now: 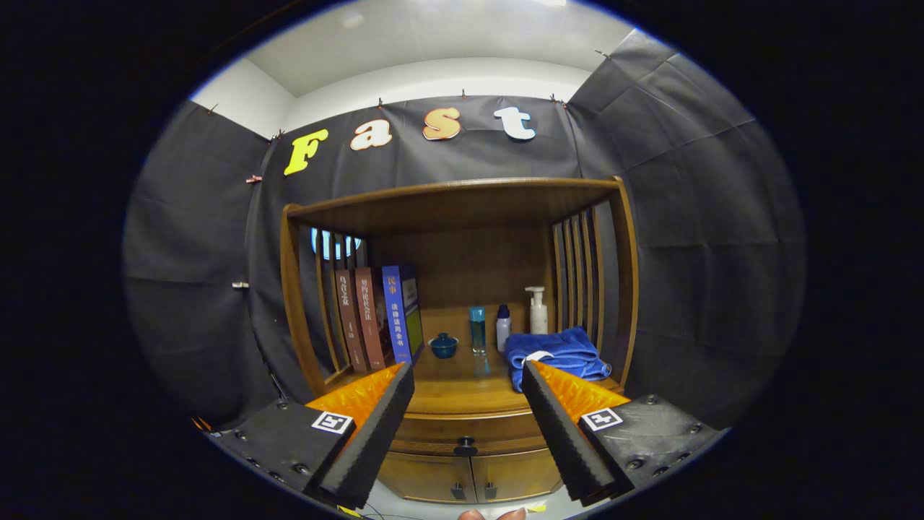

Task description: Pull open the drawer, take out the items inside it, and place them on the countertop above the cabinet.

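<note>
A wooden cabinet stands ahead of me, its countertop (462, 393) sitting inside a slatted wooden hutch. Under the countertop edge the drawer (433, 431) is closed, with a dark round knob (465, 445) at its middle. My gripper (468, 379) is open, with nothing between its fingers. The knob lies between and a little below the fingertips, some way beyond them. What the drawer holds is hidden.
On the countertop several upright books (379, 318) lean at the left, with a small blue lidded cup (443, 346), a teal bottle (477, 330), a white bottle (503, 328), a pump dispenser (538, 310) and a folded blue towel (559, 354). Two lower cabinet doors (469, 477) sit below the drawer.
</note>
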Available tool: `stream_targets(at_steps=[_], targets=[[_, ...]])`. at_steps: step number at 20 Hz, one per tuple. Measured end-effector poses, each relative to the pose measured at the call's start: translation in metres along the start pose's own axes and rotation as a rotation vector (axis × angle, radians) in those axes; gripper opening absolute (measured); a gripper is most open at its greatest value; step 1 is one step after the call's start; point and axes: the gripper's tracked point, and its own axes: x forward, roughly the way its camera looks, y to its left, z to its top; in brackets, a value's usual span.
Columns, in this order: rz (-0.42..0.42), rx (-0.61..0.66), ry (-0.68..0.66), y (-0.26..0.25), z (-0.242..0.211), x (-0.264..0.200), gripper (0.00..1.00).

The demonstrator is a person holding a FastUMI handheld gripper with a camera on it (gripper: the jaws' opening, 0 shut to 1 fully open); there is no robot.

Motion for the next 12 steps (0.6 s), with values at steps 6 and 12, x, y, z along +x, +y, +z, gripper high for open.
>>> stream_targets(at_steps=[6,12], targets=[[0.007,-0.053,0.06,0.006,-0.089,0.033,0.99],[0.009,-0.001,0.196,0.004,-0.185,0.067,1.0]])
